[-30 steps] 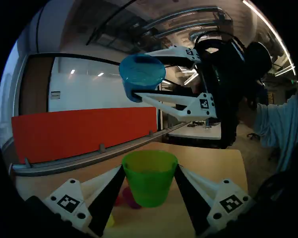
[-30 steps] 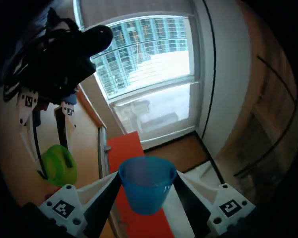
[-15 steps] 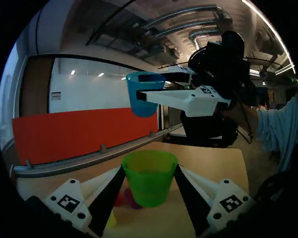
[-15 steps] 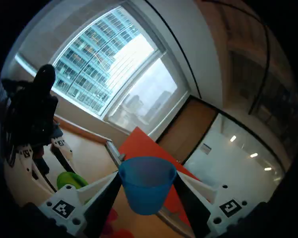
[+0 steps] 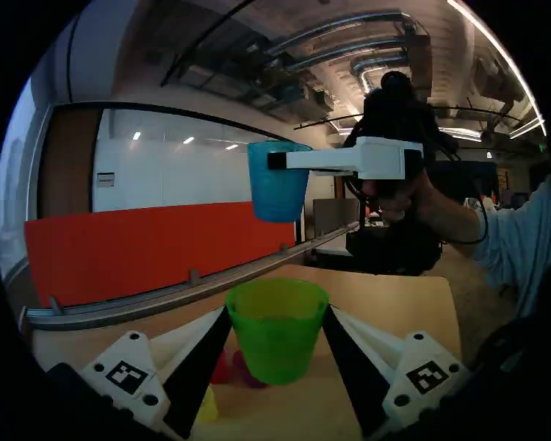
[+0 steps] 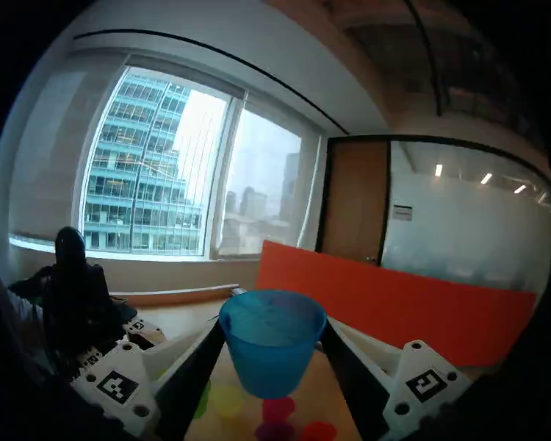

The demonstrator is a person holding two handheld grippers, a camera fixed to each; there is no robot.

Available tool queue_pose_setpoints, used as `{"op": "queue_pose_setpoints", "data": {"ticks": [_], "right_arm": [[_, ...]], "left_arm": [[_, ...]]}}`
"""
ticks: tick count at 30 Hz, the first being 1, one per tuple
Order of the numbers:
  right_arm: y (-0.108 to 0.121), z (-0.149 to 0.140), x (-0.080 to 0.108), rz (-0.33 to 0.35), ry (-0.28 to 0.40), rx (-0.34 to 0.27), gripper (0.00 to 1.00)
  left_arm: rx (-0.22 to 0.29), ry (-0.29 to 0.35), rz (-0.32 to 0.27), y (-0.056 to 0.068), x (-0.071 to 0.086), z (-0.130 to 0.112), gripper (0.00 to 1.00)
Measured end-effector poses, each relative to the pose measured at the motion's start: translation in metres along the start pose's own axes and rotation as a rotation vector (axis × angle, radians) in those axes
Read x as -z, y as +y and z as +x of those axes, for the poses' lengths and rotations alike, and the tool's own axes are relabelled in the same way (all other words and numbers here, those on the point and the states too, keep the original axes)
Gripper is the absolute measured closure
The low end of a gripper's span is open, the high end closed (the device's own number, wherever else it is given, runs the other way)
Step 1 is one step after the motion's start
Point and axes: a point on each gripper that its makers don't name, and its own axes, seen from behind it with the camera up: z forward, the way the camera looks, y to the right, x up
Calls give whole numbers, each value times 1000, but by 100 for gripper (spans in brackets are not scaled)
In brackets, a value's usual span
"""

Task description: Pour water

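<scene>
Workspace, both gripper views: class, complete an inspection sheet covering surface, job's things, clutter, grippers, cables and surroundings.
Surface: wooden table.
Job's things: green cup upright, low; blue cup upright, higher; water cannot be seen.
Clutter: small coloured pieces on the table.
Grippers: left gripper shut on green cup; right gripper shut on blue cup.
Cables: thin black cable by the hand.
Surroundings: orange panel, window, ceiling pipes.

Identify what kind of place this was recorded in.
Likely a city office: tall window onto high-rise towers, a glass-walled room behind an orange partition, and bare pipes under the ceiling.
</scene>
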Motion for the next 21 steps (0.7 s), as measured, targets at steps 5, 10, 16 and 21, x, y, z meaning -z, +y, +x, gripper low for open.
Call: {"op": "queue_pose_setpoints", "data": {"ticks": [5,10,16,21], "right_arm": [[-1,-5,3,10,-10,-34,9],[2,-7,7,4,-12,-48,9],[13,-16,15,-13,-20,-57,9],[22,-28,24,-35,-31,-52,9]], "left_arm": [[-2,0,6,-2,1,2,14],[-7,-1,14,-4,4,2,14],[-10,-7,32,-12,10,1,14],[-3,-14,49,-20,16,-2,14]]}}
